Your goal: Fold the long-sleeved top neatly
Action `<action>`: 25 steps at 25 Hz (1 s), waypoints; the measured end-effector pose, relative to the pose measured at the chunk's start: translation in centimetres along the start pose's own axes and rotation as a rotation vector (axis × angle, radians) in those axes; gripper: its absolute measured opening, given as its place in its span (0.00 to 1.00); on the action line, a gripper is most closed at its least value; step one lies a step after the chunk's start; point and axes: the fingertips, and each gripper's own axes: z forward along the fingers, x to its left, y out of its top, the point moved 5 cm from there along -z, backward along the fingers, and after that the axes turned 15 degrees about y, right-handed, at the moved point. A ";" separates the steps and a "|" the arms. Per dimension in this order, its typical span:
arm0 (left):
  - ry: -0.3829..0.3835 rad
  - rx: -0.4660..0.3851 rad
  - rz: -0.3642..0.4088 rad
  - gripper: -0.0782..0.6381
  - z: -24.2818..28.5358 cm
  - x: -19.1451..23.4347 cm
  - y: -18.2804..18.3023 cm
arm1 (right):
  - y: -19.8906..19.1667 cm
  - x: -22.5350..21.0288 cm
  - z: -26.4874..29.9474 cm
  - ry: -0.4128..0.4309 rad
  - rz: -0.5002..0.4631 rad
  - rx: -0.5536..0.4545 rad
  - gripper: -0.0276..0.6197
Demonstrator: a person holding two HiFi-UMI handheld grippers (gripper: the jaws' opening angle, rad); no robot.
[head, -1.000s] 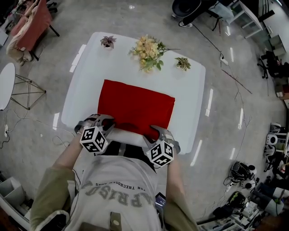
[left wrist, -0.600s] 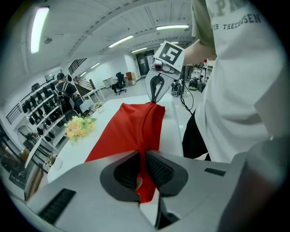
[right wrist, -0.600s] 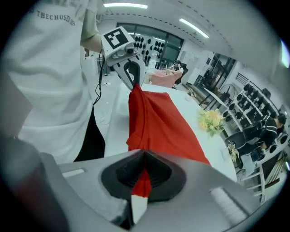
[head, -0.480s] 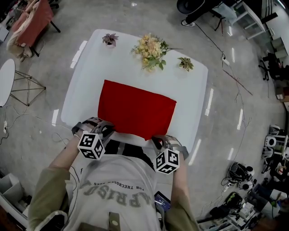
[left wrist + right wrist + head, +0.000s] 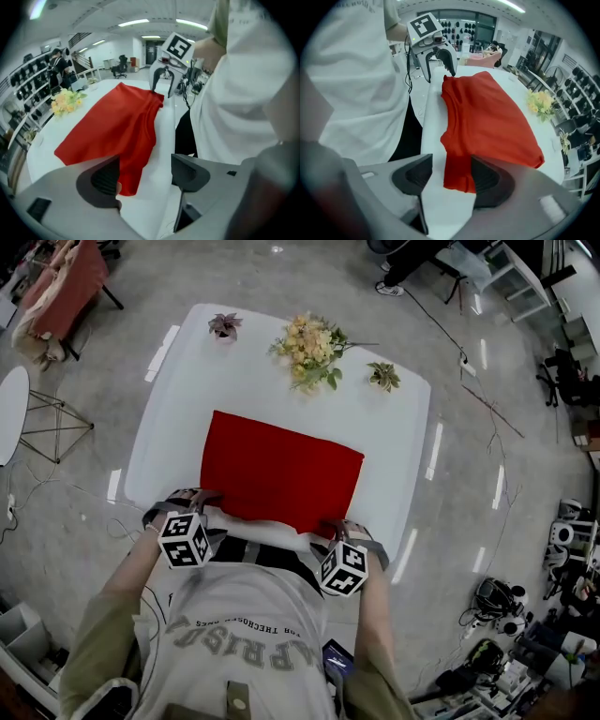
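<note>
The red long-sleeved top (image 5: 281,470) lies folded into a flat rectangle on the white table (image 5: 394,427). My left gripper (image 5: 197,507) is at its near left corner and my right gripper (image 5: 339,529) at its near right corner, both over the table's near edge. In the left gripper view the jaws (image 5: 145,171) have just been opening; the cloth corner (image 5: 129,180) lies beside the left pad, unpressed. In the right gripper view the jaws (image 5: 450,173) have just been opening too, with the red corner (image 5: 457,176) loose between them.
A yellow flower bunch (image 5: 309,348) and two small plants (image 5: 224,326) (image 5: 381,374) stand along the table's far edge. The person's body presses close to the near edge. A chair with cloth (image 5: 66,287) and a round side table (image 5: 9,418) stand at the left.
Both grippers drew back toward the person and sank to the table's near edge. Their jaws went from shut to open, letting go of the top's near corners.
</note>
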 end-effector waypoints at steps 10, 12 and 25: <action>-0.005 0.117 0.116 0.70 4.4 13.1 3.0 | 0.9 -12.1 -3.6 0.095 0.077 0.039 0.79; -0.075 0.173 0.110 0.71 5.7 13.8 2.3 | 0.0 -13.4 -3.1 0.122 0.065 0.110 0.80; -0.063 0.090 -0.084 0.72 5.2 15.1 1.5 | -0.4 -14.0 -3.9 0.052 0.124 -0.085 0.79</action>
